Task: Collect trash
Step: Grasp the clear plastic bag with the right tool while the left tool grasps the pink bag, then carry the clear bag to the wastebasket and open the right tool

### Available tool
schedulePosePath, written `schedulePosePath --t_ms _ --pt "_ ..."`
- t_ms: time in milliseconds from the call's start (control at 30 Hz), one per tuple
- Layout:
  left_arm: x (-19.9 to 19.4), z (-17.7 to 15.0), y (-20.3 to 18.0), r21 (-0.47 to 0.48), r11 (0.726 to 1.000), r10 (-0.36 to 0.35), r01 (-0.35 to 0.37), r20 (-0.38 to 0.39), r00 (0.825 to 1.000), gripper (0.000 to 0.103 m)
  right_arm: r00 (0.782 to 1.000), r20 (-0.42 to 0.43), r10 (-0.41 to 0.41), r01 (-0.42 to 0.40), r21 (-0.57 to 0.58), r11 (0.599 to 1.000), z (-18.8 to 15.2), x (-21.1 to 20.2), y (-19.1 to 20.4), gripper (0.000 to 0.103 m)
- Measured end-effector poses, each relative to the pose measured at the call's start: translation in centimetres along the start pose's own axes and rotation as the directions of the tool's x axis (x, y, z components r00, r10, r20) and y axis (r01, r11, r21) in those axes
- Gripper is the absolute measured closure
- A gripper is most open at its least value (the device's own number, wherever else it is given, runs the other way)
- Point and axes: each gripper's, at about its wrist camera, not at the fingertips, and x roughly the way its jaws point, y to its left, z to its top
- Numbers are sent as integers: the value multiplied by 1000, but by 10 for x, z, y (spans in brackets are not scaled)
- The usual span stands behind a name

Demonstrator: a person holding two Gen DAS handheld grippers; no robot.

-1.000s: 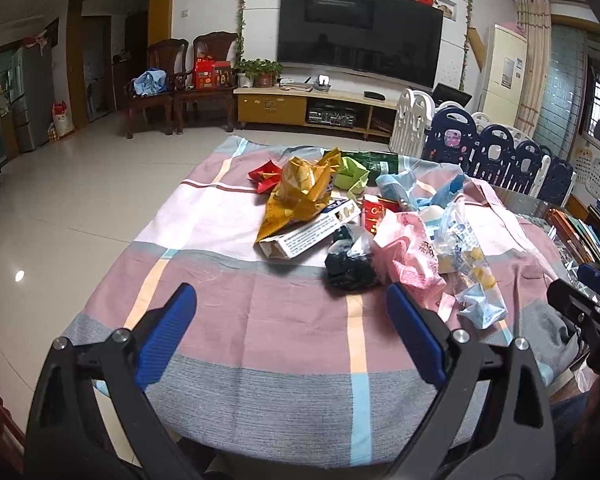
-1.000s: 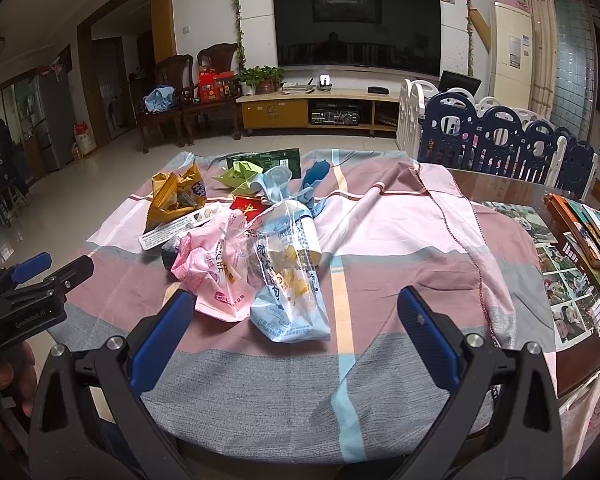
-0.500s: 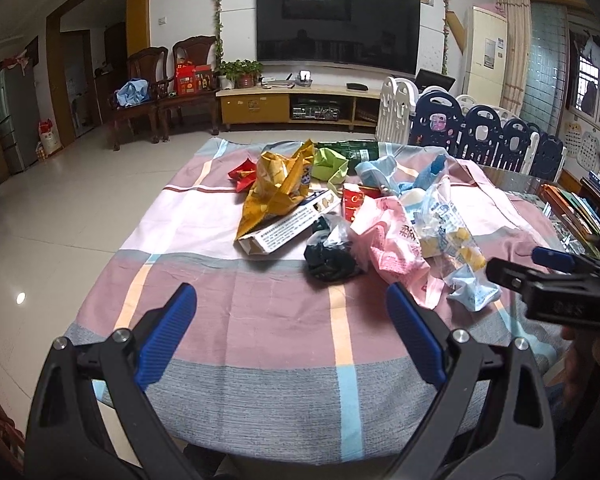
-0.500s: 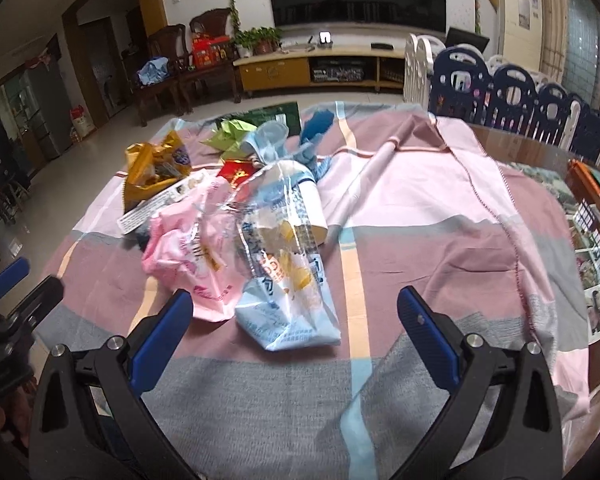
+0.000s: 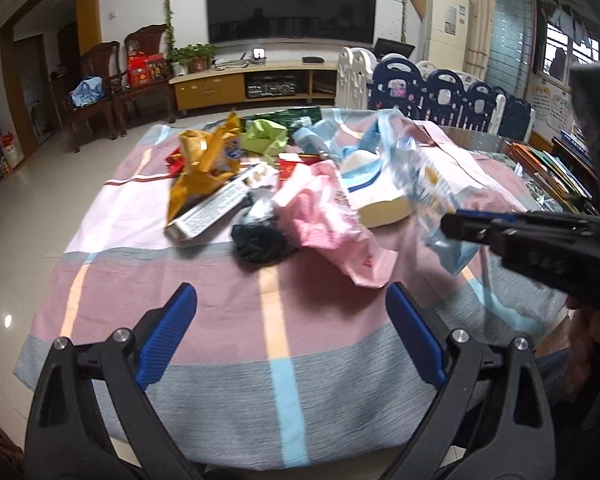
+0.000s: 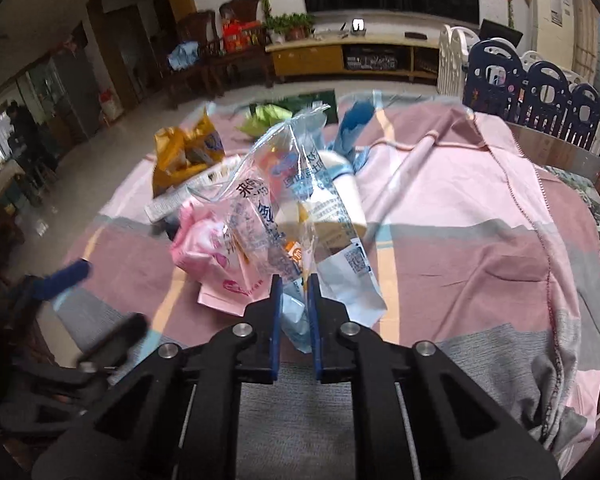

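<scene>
On the bench's striped cloth [image 5: 204, 320] the trash sits in one heap, far half. Your right tool [image 6: 293, 292] has just been closing and now pinches the near corner of the clear printed wrapper [image 6: 284, 208]; film bunched between the pads, rest of the wrapper draped up over the pink bag [image 6: 208, 240]. Your left tool [image 5: 292, 312] is spread wide, nothing between the pads, over bare cloth short of the heap. Nearest to it: black bag [image 5: 260, 236], pink bag beside it, white carton [image 5: 216, 208] under the yellow packet [image 5: 204, 168]
</scene>
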Motion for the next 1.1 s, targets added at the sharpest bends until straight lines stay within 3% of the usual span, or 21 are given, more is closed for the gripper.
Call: schedulePosePath --t_ms 133,200,333,367,467,500,700,900,1100 --pt "21 16 -14 -23 999 -48 47 -25 999 13 998 66 24 -30 80 996 1 -26 -20 90" --pt "39 23 -19 -51 997 -66 62 -73 995 29 997 76 26 -34 103 994 2 -31 -28 90" --pt "67 36 -26 -100 993 -77 65 -130 989 46 997 74 25 -33 107 994 2 -33 -30 90" --pt "73 39 -28 -107 991 -91 76 -145 985 65 997 73 27 -34 105 994 1 -33 -29 90" --pt "76 44 -30 -116 988 -120 101 -164 979 89 997 76 33 -41 103 994 1 -34 -28 91" --pt "73 45 -32 -100 990 -115 100 -155 981 92 996 77 35 -43 106 993 1 -34 -28 91" --pt "19 44 -37 39 996 -84 86 -37 996 95 995 95 45 -56 117 992 -1 -44 -29 90" --pt "-51 37 -16 46 998 -52 48 88 995 95 989 132 61 -74 95 993 -11 -66 -23 90" --pt "-79 16 3 73 997 -5 -5 144 990 94 989 142 48 -57 63 996 -17 -74 -11 90"
